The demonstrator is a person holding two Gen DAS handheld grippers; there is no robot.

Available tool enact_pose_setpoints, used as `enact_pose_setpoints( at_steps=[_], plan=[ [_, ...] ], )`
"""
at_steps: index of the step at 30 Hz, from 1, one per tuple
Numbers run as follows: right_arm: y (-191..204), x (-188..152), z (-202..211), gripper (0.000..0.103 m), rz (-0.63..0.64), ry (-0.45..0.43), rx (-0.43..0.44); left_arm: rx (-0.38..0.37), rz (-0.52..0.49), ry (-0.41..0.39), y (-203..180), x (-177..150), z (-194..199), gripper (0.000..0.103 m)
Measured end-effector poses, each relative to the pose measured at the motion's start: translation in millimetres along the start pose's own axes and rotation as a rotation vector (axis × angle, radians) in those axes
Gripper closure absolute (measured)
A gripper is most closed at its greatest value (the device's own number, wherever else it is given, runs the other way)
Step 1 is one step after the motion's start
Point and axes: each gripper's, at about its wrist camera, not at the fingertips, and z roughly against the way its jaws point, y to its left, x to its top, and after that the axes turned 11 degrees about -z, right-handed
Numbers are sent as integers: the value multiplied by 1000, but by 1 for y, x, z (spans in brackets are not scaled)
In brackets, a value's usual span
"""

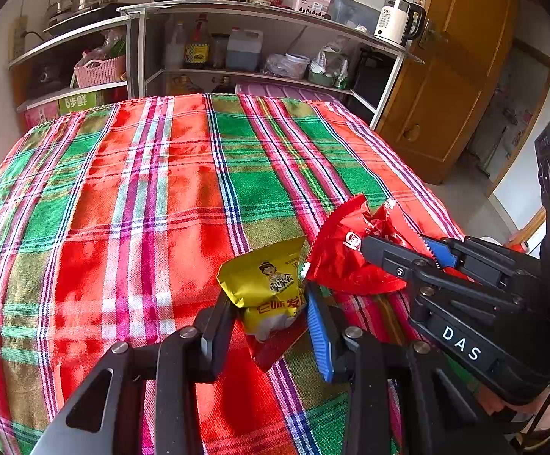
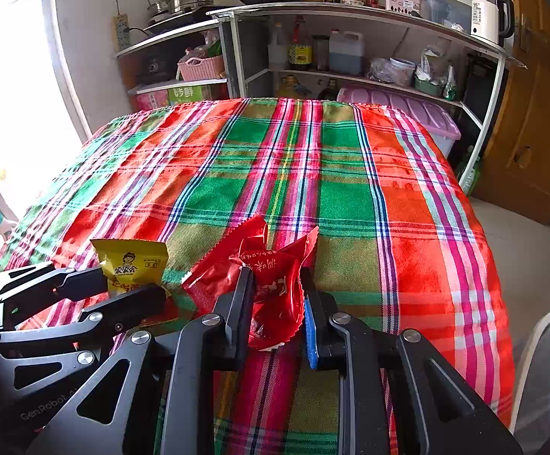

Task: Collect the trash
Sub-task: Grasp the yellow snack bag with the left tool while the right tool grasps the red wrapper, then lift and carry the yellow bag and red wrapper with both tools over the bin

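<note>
A yellow snack packet [image 1: 265, 288] sits between the fingers of my left gripper [image 1: 271, 314], whose jaws are pressed against its sides just above the plaid tablecloth [image 1: 142, 189]. A flat red scrap [image 1: 275, 347] shows under the packet. My right gripper [image 2: 275, 303] is shut on a crumpled red wrapper [image 2: 275, 288], which it holds a little above the cloth. In the right wrist view the left gripper [image 2: 130, 284] sits at the lower left with the yellow packet [image 2: 130, 261] in it. In the left wrist view the right gripper [image 1: 400, 244] comes in from the right with the red wrapper [image 1: 345, 254].
Behind the table stands a metal shelf unit [image 2: 350, 15] with pans, bottles, a pink basket and a white kettle [image 2: 489, 11]. A purple-lidded bin [image 2: 419, 113] sits at the table's far right. A wooden cabinet [image 1: 456, 87] is to the right, and a white rim [image 2: 540, 341] low right.
</note>
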Motion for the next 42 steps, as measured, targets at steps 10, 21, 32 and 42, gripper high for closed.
enact_pose_setpoints(
  at_steps=[10,21,32,42],
  plan=[
    [1,0,2,80,0,-7,1,21,-9,-2,-2,0,3,70],
    [-3,-3,21,80,-17,-36,13,67,-30,-26,-8,1,21,70],
    [-24,-11,55,80,-73,-85,-3,82,-60,-48,-27,6,39,70],
    [-70,-21,100,80,-140,-152,-73,55,-144,-89,-74,23,50,70]
  ],
)
